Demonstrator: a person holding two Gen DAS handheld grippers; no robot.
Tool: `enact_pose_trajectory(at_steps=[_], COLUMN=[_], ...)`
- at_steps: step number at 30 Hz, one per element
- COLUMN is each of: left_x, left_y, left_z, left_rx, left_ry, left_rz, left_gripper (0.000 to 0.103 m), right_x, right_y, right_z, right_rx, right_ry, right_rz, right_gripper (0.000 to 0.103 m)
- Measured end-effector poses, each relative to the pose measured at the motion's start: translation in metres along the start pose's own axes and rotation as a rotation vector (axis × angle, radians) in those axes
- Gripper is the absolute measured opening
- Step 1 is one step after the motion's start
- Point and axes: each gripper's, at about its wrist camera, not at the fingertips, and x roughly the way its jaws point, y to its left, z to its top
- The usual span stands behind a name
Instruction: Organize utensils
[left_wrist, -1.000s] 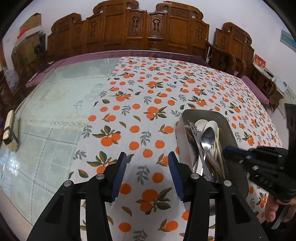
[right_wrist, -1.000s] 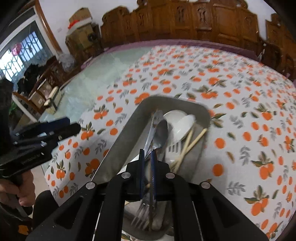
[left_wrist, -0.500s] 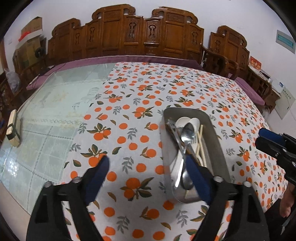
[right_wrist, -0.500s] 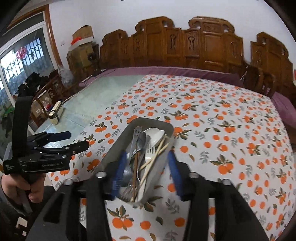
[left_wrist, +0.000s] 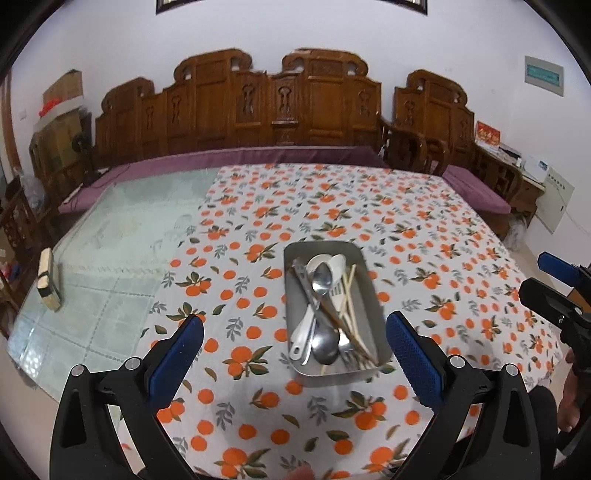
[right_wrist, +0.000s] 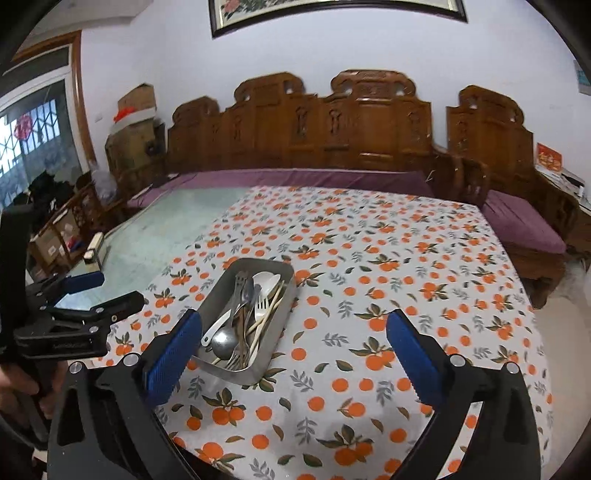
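Observation:
A metal tray (left_wrist: 367, 295) (right_wrist: 280, 321) sits on the orange-print tablecloth (left_wrist: 332, 206) (right_wrist: 388, 258) near the table's front. It holds a pile of utensils (left_wrist: 325, 314) (right_wrist: 243, 317): metal spoons, forks, white spoons and chopsticks. My left gripper (left_wrist: 295, 360) is wide open and empty, held back above the table's front edge. My right gripper (right_wrist: 293, 354) is wide open and empty, also back from the tray. Each gripper shows in the other's view, the right one (left_wrist: 554, 291) and the left one (right_wrist: 92, 306).
The left part of the table is bare glass (left_wrist: 122, 229) with a small block (left_wrist: 48, 277) near its left edge. A carved wooden bench with purple cushions (left_wrist: 240, 155) runs behind the table. Cluttered shelves stand at the left (right_wrist: 62, 229).
The right gripper let go of the fork in the tray and opened wide. Both grippers pulled back and up from the tray, and the left one opened wider.

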Motion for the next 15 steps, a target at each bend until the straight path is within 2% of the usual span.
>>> enact_pose_trajectory(at_steps=[7,15], left_x=[-0.035,-0.071], left_y=[-0.015,-0.022], left_z=[-0.003,0.01], left_rx=[-0.011,-0.021], left_ry=[-0.047,-0.121], left_rz=[-0.036,-0.017], left_gripper=[0.095,0.095], right_x=[-0.033,-0.062], right_y=[0.004,0.011], right_z=[-0.002,0.006], right_rx=[-0.004,-0.01], right_ry=[-0.048,-0.107], right_rz=[-0.025,-0.053], right_gripper=[0.1,0.1])
